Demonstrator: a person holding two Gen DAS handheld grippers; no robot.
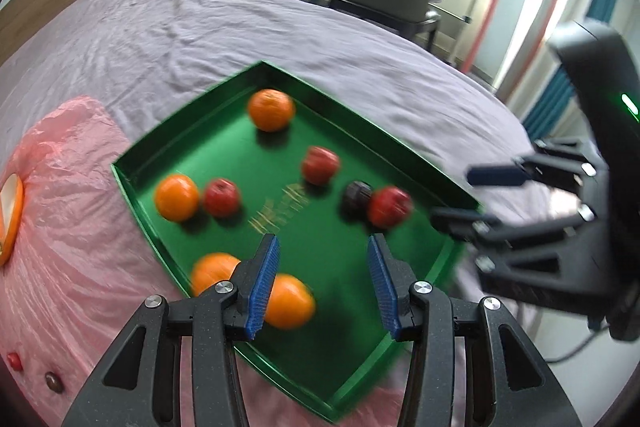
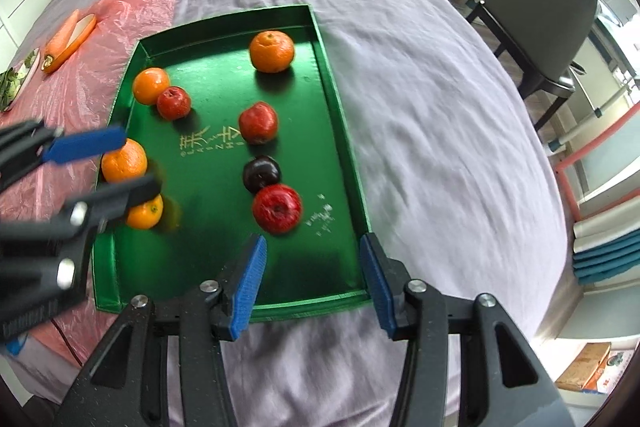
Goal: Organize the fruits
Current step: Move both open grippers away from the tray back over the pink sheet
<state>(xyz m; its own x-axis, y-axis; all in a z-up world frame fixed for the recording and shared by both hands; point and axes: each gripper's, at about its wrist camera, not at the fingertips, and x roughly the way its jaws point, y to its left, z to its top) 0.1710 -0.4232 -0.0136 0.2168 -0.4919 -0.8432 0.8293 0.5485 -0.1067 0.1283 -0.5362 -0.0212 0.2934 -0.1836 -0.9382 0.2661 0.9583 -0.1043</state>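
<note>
Here is the green tray (image 2: 344,147) lying on the bed (image 2: 420,75), its left edge overlapping a pink plastic sheet (image 2: 132,3). Four oranges sit inside: one alone at the tray's 12 o'clock (image 2: 272,51), one at 10 o'clock (image 2: 151,85) touching a red apple (image 2: 173,102), and two more (image 2: 124,159) (image 2: 146,213) along the 9 o'clock wall, just beside each other. A second red apple (image 2: 258,123) rests near the middle; toward 5 o'clock a dark plum (image 2: 261,173) touches a third red apple (image 2: 277,209).

The left hand-held gripper (image 1: 323,287) hangs above the tray's near-left part, jaws parted with nothing between them, the closest orange (image 1: 290,301) just beside its left finger in the left wrist view. The right hand-held gripper (image 2: 312,283) hovers over the tray's 6 o'clock rim, jaws wide and empty, pointing steeply down. A carrot (image 2: 66,39) lies on the pink sheet at 10 o'clock, well apart from the tray.
</note>
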